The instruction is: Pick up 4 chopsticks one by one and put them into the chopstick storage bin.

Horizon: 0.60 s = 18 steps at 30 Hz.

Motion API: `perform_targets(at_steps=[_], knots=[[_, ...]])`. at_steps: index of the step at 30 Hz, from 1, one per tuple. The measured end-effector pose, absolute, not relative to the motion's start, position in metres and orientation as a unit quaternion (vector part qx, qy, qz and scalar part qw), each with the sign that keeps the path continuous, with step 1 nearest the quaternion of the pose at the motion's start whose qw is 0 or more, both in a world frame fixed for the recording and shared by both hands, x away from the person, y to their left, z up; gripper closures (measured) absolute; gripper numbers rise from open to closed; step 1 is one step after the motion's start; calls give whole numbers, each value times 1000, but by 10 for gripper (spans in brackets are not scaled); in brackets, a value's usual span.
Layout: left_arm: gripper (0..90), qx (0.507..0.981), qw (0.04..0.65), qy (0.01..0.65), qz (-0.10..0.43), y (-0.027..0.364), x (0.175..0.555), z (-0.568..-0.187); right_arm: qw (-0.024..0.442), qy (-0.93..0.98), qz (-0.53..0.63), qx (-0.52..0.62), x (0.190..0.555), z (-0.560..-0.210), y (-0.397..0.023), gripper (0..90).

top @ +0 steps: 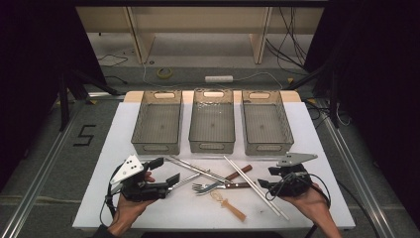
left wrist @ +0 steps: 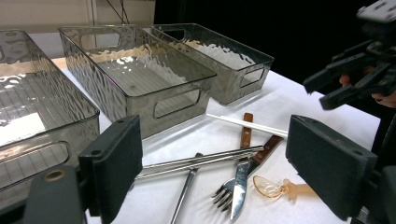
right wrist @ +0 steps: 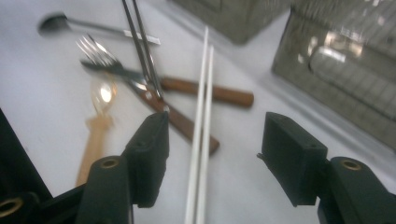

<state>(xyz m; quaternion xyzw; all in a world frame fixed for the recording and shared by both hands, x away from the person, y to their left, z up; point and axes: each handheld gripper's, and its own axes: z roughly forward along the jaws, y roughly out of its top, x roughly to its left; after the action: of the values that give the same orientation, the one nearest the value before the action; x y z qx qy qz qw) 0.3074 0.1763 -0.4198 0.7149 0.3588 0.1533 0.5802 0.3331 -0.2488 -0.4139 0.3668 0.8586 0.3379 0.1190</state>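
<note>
A heap of cutlery lies mid-table: metal chopsticks (top: 193, 168), white chopsticks (top: 255, 186), a fork (top: 203, 187), a wooden-handled knife (top: 237, 185), a metal spoon (top: 185, 181) and an amber plastic spoon (top: 228, 202). My left gripper (top: 166, 171) hovers just left of the heap, open, with nothing between its jaws (left wrist: 215, 163). My right gripper (top: 267, 177) is at the heap's right side, also open. In the right gripper view the white chopsticks (right wrist: 203, 93) run lengthwise through the gap of that gripper (right wrist: 212, 154), and neither pad touches them.
Three empty grey translucent bins stand in a row at the back of the white table (top: 124, 139): left (top: 156, 147), middle (top: 212, 146), right (top: 267, 147). Bare table lies along the front edge and at both sides. The floor beyond holds cables and a tape roll (top: 165, 73).
</note>
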Motion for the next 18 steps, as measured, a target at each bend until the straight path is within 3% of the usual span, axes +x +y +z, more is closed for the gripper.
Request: perform_targets(at_steps=[1,11,18], knots=[[184,715,580,359,153,176,307,-420,95,869,304,378,338,-418,-249,455],[184,715,580,358,155,177,308,-419,45,897,217,383,346,-438,-242,597],[184,714,581,358,155,178,307,-419,32,904,193,380,348,-448,-238,687]])
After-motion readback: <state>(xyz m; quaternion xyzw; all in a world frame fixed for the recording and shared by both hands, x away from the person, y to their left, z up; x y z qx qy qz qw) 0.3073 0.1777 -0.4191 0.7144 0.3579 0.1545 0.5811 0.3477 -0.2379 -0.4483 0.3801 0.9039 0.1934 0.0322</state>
